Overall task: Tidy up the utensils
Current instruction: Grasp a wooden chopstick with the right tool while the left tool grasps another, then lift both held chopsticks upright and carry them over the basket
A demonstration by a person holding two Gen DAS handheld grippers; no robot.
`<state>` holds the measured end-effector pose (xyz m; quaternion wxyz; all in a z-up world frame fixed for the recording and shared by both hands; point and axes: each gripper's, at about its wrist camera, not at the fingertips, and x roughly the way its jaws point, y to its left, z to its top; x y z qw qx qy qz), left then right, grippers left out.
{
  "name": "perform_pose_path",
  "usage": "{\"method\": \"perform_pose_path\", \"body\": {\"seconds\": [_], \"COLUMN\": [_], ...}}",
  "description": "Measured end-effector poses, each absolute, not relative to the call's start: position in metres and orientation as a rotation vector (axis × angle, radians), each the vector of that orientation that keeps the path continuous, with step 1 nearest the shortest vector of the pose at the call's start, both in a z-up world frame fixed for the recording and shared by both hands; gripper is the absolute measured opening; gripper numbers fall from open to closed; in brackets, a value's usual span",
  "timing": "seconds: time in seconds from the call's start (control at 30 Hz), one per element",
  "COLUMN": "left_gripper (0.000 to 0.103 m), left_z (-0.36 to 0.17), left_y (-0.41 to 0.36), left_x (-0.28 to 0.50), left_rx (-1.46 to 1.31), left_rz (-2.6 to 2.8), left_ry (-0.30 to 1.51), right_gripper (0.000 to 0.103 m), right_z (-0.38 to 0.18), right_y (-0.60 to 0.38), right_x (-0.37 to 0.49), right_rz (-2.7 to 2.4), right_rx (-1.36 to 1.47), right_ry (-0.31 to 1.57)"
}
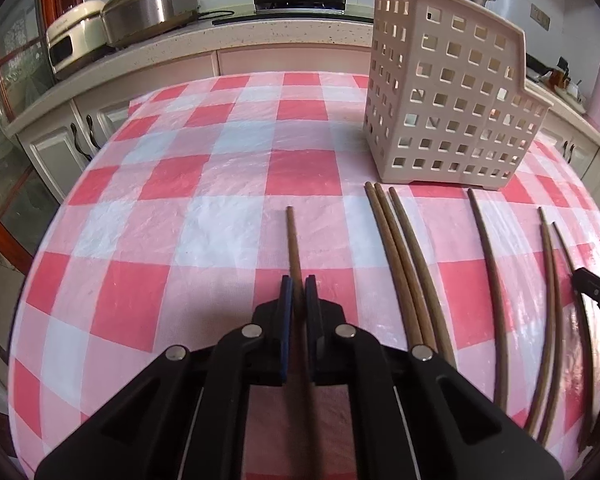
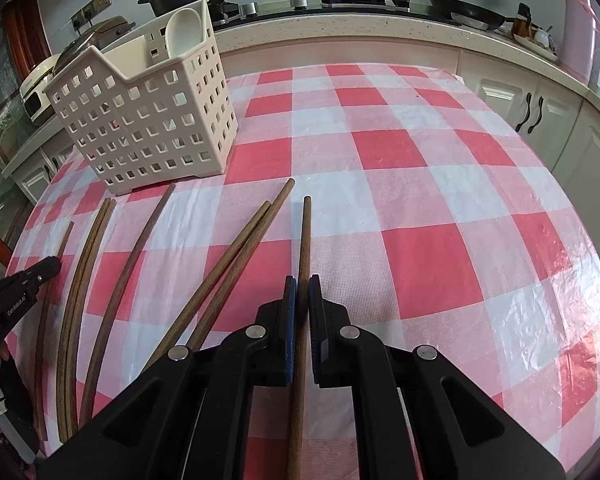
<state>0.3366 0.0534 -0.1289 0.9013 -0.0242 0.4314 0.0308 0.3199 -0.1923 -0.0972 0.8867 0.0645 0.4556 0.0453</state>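
left gripper [image 1: 299, 286]: pinched tight on one chopstick [image 1: 293, 240], near its middle
right gripper [image 2: 302, 286]: clamped on another chopstick [image 2: 305, 240] — same way
risk: thin round sticks may swivel or slip when lifted
spares [image 1: 396, 264]: loose on bench [image 1: 180, 220] — easy to knock
caddy [image 1: 452, 92]: narrow slots, tips could catch the rim

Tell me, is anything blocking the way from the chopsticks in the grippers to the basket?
Nothing visible does. The left gripper and the right gripper are each shut on a chopstick, and only bare tablecloth and other flat-lying chopsticks lie between them and the basket. Its top is open.
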Motion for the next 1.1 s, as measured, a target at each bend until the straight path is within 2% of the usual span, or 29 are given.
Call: {"method": "perform_pose_path", "body": {"seconds": [1.1], "left_gripper": [0.006], "left_z": [-0.016], "left_y": [0.045], "left_x": [0.22], "left_rx": [-0.062], "left_rz": [-0.002], "left_ry": [0.523], "right_gripper": [0.006], "right_z": [0.017], "right_y": [-0.174], "right_x": [0.223], "right_rz": [0.186], "right_rx": [0.098], "right_ry": [0.578]}}
